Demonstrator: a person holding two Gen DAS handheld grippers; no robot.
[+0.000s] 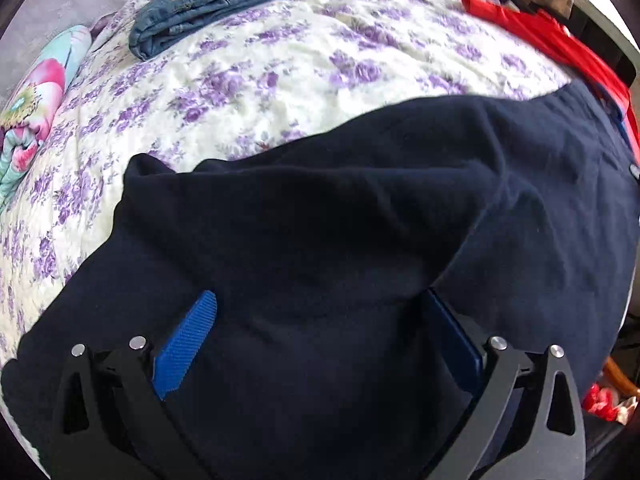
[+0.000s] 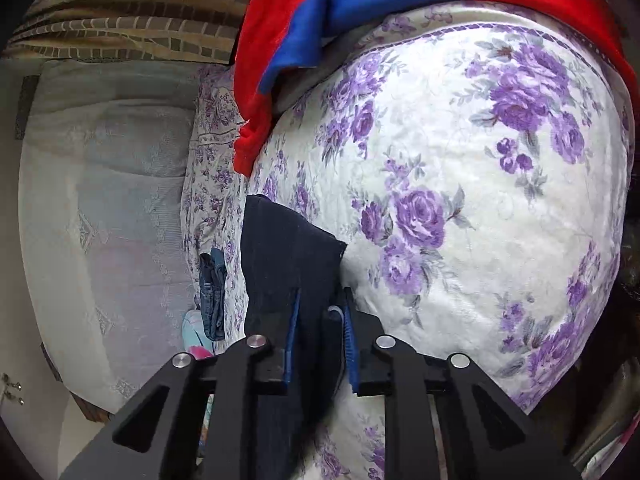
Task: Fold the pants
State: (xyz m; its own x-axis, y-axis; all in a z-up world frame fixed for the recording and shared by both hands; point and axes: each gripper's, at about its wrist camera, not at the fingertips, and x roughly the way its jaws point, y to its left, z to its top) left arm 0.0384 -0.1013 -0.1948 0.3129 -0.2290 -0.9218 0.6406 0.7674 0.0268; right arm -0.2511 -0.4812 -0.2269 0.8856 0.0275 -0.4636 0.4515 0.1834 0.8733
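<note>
Left tool (image 1: 320, 336), of black frame with blue ribbed pads, is seen spread wide, its two fingers (image 1: 188, 344) set well apart over a pair of dark navy fleece pants (image 1: 340, 220); the cloth bulges between the fingers and partly covers the right-hand one, and no pinch on it is shown. Right tool (image 2: 320, 332), of the same make, is seen drawn nearly together and pinching an edge of the navy pants between its blue pads, the cloth standing up past the fingertips in a dark flap. The navy pants are recorded as lying on a bed spread with a white quilted cover printed with purple roses (image 1: 248, 92), occupying the near part of it in the left wrist view. A folded pair of blue denim jeans (image 1: 200, 8) is noted farther off on the same cover, well apart from the navy pants. A red garment with a blue panel (image 2: 320, 20) is noted at the cover's edge, beyond the right tool. A rolled floral cloth in pink and turquoise (image 1: 36, 108) is listed at the left edge of the left wrist view. A brown-and-grey brick-patterned textile (image 2: 132, 12) is listed beyond the bed.
</note>
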